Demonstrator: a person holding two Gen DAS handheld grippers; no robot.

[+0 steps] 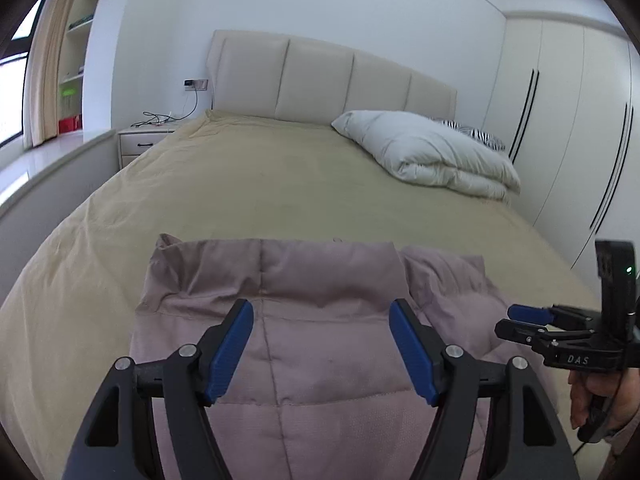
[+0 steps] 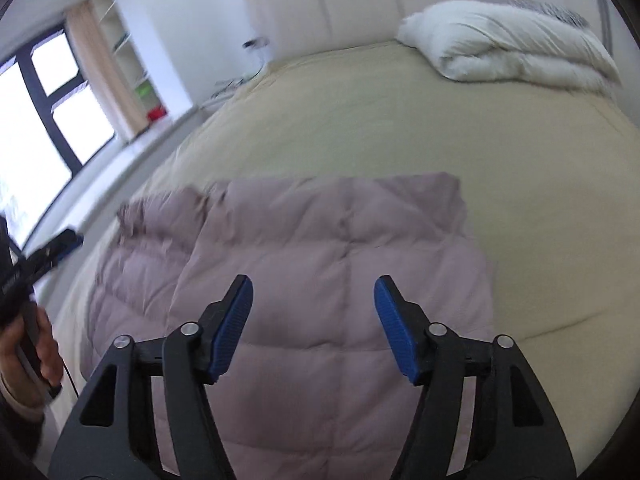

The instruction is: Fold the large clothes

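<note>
A mauve quilted down jacket [image 1: 304,344] lies on the beige bedspread [image 1: 248,184] at the near end of the bed, folded into a roughly rectangular bundle; it fills the lower middle of the right wrist view [image 2: 320,280]. My left gripper [image 1: 322,340] hangs open and empty just above it. My right gripper [image 2: 314,314] is also open and empty above the jacket's near part. The right gripper shows at the right edge of the left wrist view [image 1: 520,320], and the left gripper at the left edge of the right wrist view [image 2: 60,246].
A folded white duvet [image 1: 432,152] and a zebra-print pillow [image 1: 480,134] lie at the bed's far right by the padded headboard [image 1: 320,80]. A nightstand [image 1: 140,140] with cables stands far left. White wardrobes [image 1: 580,140] line the right side. A window ledge [image 2: 132,152] runs along the left.
</note>
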